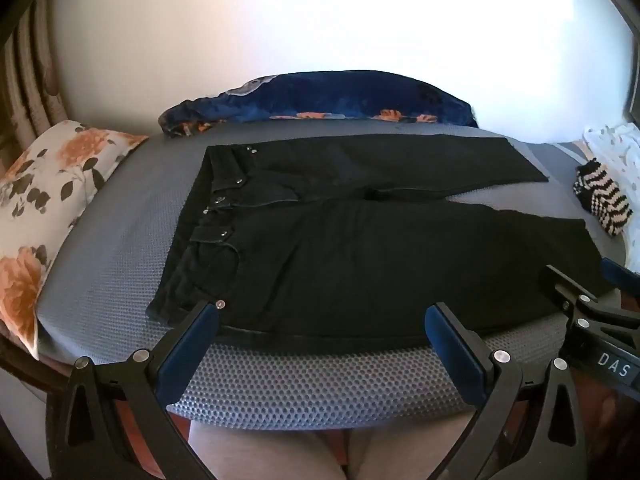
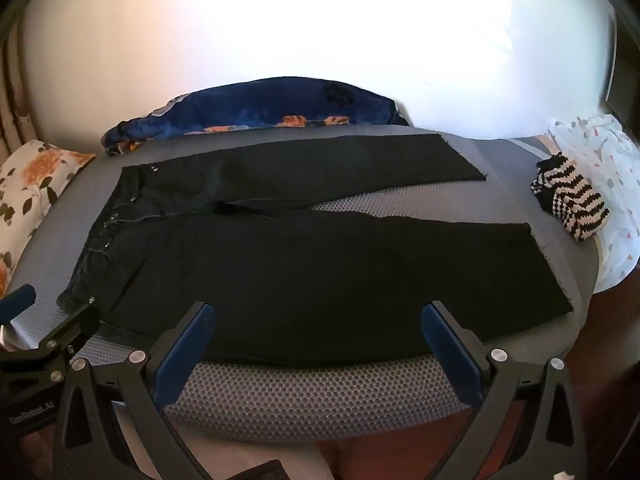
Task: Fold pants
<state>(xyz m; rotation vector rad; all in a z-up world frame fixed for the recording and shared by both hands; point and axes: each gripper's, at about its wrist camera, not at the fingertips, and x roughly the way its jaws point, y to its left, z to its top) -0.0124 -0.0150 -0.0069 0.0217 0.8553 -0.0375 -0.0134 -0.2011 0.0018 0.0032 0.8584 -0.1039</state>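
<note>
Your left gripper [image 1: 322,312] and right gripper [image 2: 318,312]: jaws wide, holding nothing, hovering at mattress [image 2: 312,396] near edge. Black pants [image 2: 304,268] flat, legs apart, waistband toward left edge.

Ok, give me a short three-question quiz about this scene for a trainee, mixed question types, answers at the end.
1. True or false: the black denim pants lie spread flat on the grey mesh-textured mattress, both legs apart.
2. Multiple choice: in the right wrist view, where is the waistband of the pants? A) left B) right C) hidden
3. Short answer: is the left gripper or the right gripper gripping any fabric?

Key
1. True.
2. A.
3. Neither; both have wide-open jaws with nothing clamped, at the near edge of the pants.
</note>
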